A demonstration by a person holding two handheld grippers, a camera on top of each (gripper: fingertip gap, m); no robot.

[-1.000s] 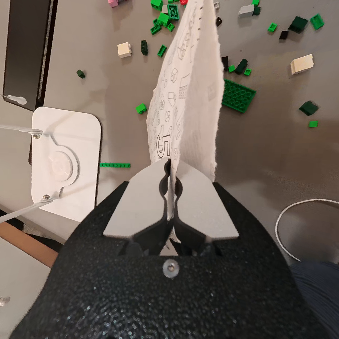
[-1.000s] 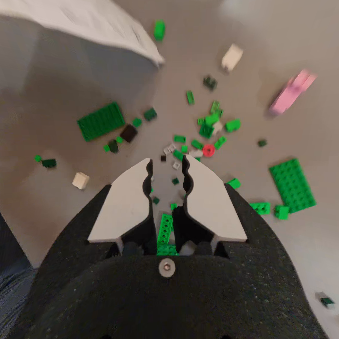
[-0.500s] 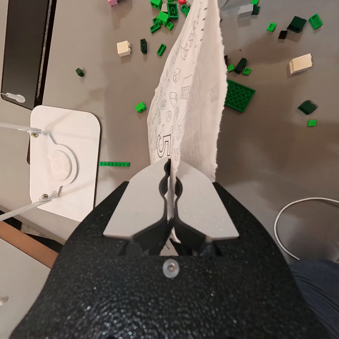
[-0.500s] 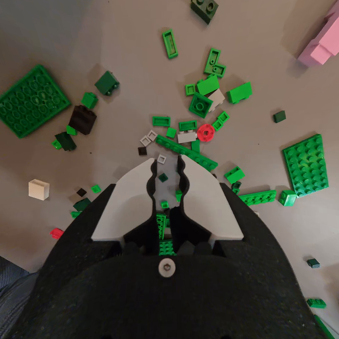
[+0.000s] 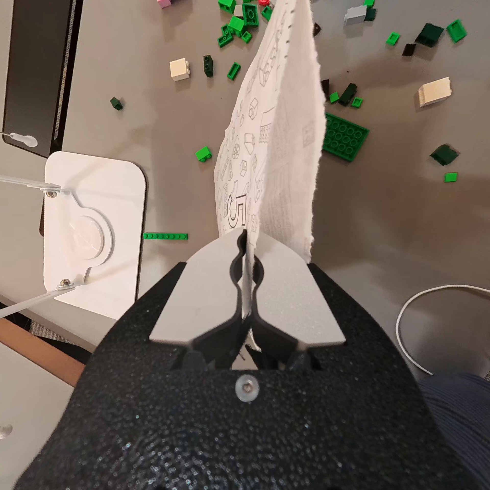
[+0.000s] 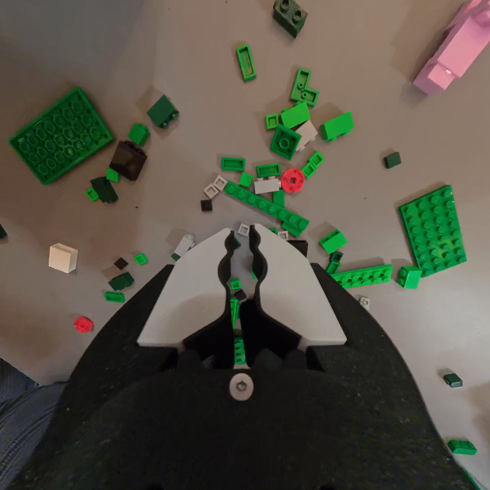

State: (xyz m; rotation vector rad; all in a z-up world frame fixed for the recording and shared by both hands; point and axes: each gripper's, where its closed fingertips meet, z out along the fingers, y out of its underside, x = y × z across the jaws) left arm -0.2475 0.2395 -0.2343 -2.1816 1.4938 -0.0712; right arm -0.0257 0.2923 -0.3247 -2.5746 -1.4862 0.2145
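Left gripper (image 5: 248,234) is clamping a printed paper bag (image 5: 275,127) above the tabletop (image 5: 159,119); right gripper (image 6: 244,233), narrowly parted and holding nothing, is hovering over scattered green bricks (image 6: 265,205).

Matt torn paper bag (image 5: 281,148), glossy plastic bricks (image 6: 265,205), smooth grey table (image 6: 185,53).

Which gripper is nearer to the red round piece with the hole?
Right. The right gripper hangs over the brick pile with the red round piece just ahead of its tips, slightly to the right. The left gripper clamps the paper bag, away from that pile.
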